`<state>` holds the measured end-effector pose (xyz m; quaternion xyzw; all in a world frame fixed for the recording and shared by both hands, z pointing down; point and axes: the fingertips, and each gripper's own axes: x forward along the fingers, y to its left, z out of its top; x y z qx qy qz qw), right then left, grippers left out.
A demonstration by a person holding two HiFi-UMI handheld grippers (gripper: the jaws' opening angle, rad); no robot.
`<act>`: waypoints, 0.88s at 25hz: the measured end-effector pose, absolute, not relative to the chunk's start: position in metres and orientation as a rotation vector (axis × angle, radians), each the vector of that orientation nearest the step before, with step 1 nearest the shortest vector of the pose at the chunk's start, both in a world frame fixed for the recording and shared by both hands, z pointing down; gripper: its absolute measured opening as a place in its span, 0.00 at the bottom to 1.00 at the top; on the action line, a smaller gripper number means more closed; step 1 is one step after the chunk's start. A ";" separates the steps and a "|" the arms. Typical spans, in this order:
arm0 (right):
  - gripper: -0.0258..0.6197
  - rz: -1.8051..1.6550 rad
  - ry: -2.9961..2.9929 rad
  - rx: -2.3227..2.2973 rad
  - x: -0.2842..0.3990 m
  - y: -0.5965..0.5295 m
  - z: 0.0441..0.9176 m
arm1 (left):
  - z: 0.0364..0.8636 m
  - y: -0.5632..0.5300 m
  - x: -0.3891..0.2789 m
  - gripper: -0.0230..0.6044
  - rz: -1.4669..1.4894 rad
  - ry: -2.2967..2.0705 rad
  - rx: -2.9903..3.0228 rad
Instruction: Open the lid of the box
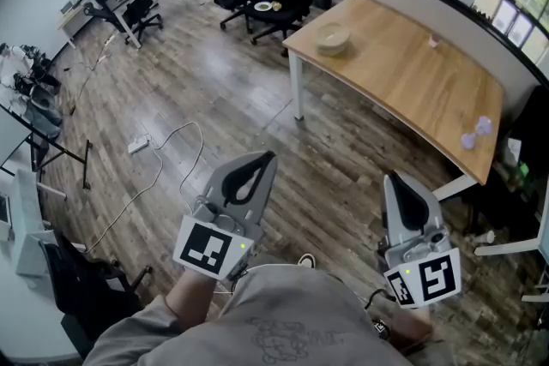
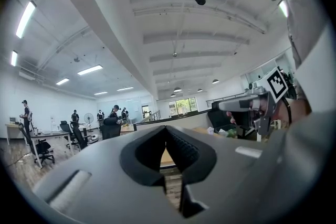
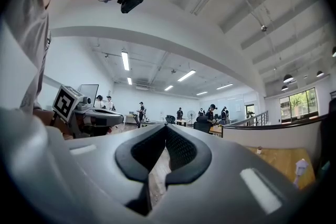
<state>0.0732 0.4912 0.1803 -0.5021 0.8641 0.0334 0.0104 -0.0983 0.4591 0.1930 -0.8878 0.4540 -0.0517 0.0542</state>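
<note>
Nowhere can a lidded box be picked out for certain, so its heading and long axis cannot be told. The wooden bench carries a round beige dish and a small purple thing. Well apart from it, over the plank floor, the left tongs and right tongs are each pressed together, pinching nothing.
</note>
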 end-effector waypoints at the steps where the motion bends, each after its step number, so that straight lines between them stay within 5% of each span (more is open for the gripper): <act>1: 0.06 0.103 2.697 -1.565 0.073 0.491 0.180 | 0.192 0.458 -0.101 0.04 -0.139 1.412 -2.680; 2: 0.05 0.104 2.696 -1.563 0.074 0.491 0.180 | 0.190 0.456 -0.104 0.08 -0.121 1.442 -2.662; 4: 0.06 0.109 2.691 -1.560 0.075 0.491 0.179 | 0.190 0.452 -0.106 0.46 -0.106 1.466 -2.631; 6: 0.06 0.106 2.686 -1.560 0.077 0.491 0.179 | 0.194 0.448 -0.106 0.58 -0.120 1.474 -2.615; 7: 0.06 0.098 2.686 -1.558 0.078 0.491 0.180 | 0.196 0.447 -0.105 0.73 -0.130 1.483 -2.613; 9: 0.06 0.083 2.692 -1.551 0.077 0.490 0.181 | 0.195 0.444 -0.107 0.82 -0.127 1.509 -2.599; 16: 0.06 0.088 2.656 -1.573 0.082 0.473 0.183 | 0.203 0.422 -0.103 0.85 -0.140 1.493 -2.606; 18: 0.14 0.118 2.634 -1.596 0.088 0.465 0.179 | 0.207 0.412 -0.097 0.84 -0.152 1.476 -2.624; 19: 0.27 0.136 2.638 -1.605 0.090 0.460 0.178 | 0.210 0.407 -0.094 0.84 -0.161 1.466 -2.631; 22: 0.29 0.165 2.660 -1.636 0.093 0.439 0.179 | 0.216 0.386 -0.090 0.79 -0.184 1.457 -2.625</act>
